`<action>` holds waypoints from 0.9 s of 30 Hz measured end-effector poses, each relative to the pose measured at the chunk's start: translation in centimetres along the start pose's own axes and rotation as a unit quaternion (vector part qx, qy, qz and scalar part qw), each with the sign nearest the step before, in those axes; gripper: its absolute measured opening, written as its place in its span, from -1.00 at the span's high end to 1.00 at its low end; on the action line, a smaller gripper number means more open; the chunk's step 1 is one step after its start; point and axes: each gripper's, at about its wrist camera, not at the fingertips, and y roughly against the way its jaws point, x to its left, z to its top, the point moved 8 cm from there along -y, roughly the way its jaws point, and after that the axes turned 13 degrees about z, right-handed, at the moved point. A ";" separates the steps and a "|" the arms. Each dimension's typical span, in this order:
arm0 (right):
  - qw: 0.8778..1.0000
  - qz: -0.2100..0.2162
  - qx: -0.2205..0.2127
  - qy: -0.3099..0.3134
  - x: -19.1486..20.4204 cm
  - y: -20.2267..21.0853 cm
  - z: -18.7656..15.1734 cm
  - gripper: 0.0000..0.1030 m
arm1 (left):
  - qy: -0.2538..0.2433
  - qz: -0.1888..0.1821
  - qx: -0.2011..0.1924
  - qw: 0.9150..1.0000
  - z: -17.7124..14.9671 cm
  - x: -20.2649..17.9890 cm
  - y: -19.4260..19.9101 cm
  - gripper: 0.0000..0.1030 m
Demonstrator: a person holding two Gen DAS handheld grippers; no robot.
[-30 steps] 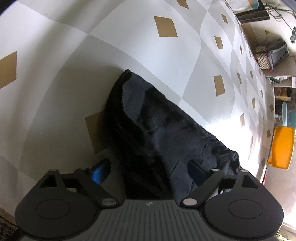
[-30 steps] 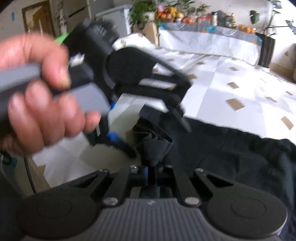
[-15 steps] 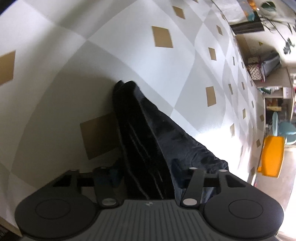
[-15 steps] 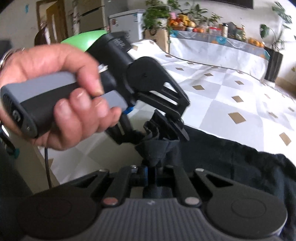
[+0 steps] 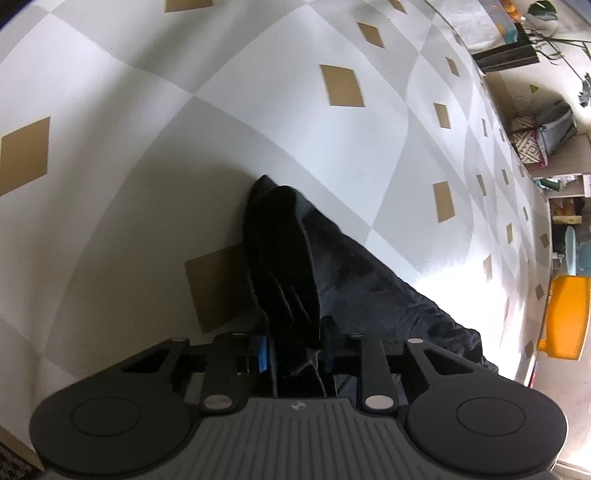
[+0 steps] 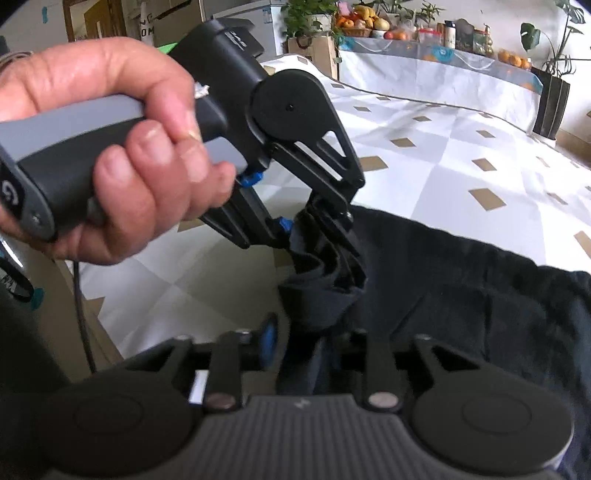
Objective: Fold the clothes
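- Dark clothing (image 5: 332, 273), black or deep navy (the light makes it hard to say which), lies on a sheet (image 5: 258, 110) with grey and white checks and small tan squares.
- One bunched end of the clothing is lifted off the sheet, while the rest trails away flat across it.
- The left gripper (image 5: 295, 350) is clenched on a gathered fold of the fabric, which fills the narrow gap between its fingers.
- In the right wrist view, a hand (image 6: 110, 155) grips the grey handle of that left gripper, whose fingers point down into the bunched cloth.
- The right gripper (image 6: 306, 343) pinches the same bunch just below the left one, with fabric pressed between its blue-padded fingers.
- An orange chair (image 5: 565, 317) stands beyond the sheet's far edge, and a shelf of fruit and plants (image 6: 369, 26) runs along the back.
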 end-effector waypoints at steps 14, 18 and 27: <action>0.999 -0.007 -0.012 -0.032 -0.8 -0.9 0.7 0.80 | 0.012 -0.002 -0.004 1.000 0.2 0.1 -0.1 0.54; 0.999 -0.018 -0.025 -0.038 -1.1 0.3 1.0 0.86 | -0.004 -0.021 -0.021 1.000 -0.3 -1.2 0.8 0.69; 0.996 -0.047 -0.067 -0.025 -1.5 4.2 2.2 0.86 | -0.030 -0.075 -0.050 0.995 -2.2 -3.5 3.3 0.70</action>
